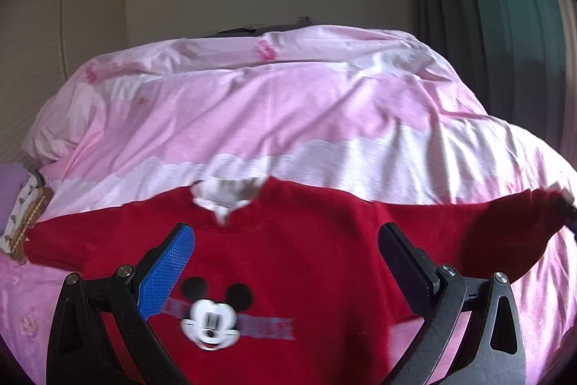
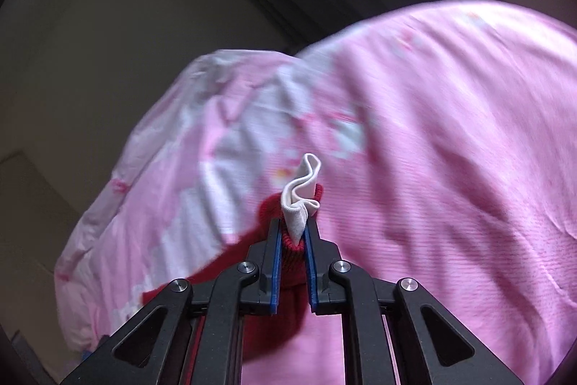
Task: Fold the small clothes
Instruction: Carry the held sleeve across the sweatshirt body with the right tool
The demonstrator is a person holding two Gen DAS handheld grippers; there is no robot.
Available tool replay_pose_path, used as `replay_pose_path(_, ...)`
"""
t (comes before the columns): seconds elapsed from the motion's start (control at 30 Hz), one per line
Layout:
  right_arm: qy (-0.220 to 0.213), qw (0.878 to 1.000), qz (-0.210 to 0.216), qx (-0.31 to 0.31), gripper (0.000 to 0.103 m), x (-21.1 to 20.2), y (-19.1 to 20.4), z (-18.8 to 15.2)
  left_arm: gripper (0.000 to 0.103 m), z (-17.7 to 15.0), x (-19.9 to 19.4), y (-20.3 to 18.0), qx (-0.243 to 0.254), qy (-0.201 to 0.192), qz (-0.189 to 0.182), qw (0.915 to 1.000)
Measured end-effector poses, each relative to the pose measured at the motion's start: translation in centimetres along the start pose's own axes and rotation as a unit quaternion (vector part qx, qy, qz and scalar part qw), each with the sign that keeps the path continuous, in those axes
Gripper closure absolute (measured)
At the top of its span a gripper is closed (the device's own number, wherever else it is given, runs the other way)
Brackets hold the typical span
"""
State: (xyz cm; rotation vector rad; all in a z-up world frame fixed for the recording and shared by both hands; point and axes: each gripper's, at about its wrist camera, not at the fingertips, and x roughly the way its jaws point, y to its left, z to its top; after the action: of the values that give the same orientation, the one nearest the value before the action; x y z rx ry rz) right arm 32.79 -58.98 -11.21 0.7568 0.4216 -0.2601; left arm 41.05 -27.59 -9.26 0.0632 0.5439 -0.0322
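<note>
A red Mickey Mouse sweatshirt [image 1: 288, 258] lies front-up on a pink duvet [image 1: 288, 103] covering the bed, filling the lower centre of the left view. The left gripper [image 1: 285, 240] hovers above it, fingers wide. The right gripper [image 2: 293, 233] pinches the sweatshirt's red cuff [image 2: 292, 255] with its white lining [image 2: 301, 193].

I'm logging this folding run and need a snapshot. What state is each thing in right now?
Red sweater: spread face-up on the bed, sleeves out to the sides.
Sleeve cuff: pinched, white inner cuff poking out past the tips.
Right tool: shut on the sleeve cuff.
Left tool: open over the sweater's chest, holding nothing.
Pink duvet: rumpled, under the sweater.
</note>
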Motion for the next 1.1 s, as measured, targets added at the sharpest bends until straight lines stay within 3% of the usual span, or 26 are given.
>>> replay_pose_path(0.23, -0.001, 0.994, 0.064, -0.084, 0.09, -0.2, 10.7, -1.6, 0.0, 1.1, -1.7, 8.3, -0.035, -0.009, 0.03, 0.9989)
replay_pose_path(0.57, 0.04, 0.977, 0.116, -0.175, 0.09, 2.3, 23.3, -10.1, 0.0, 0.5, -2.7, 21.5, -0.08, -0.008, 0.088, 0.9929)
replay_pose_path(0.87, 0.094, 0.954, 0.099, -0.268, 0.09, 7.0, 31.6, -20.4, 0.0, -1.5, -2.3, 31.0, -0.11, 0.01, 0.124, 0.9862)
replay_pose_path(1.1, 0.138, 0.929, 0.064, -0.339, 0.09, 10.9, 34.8, -27.9, 0.0, -3.7, -0.5, 34.8, -0.115, 0.045, 0.125, 0.9844)
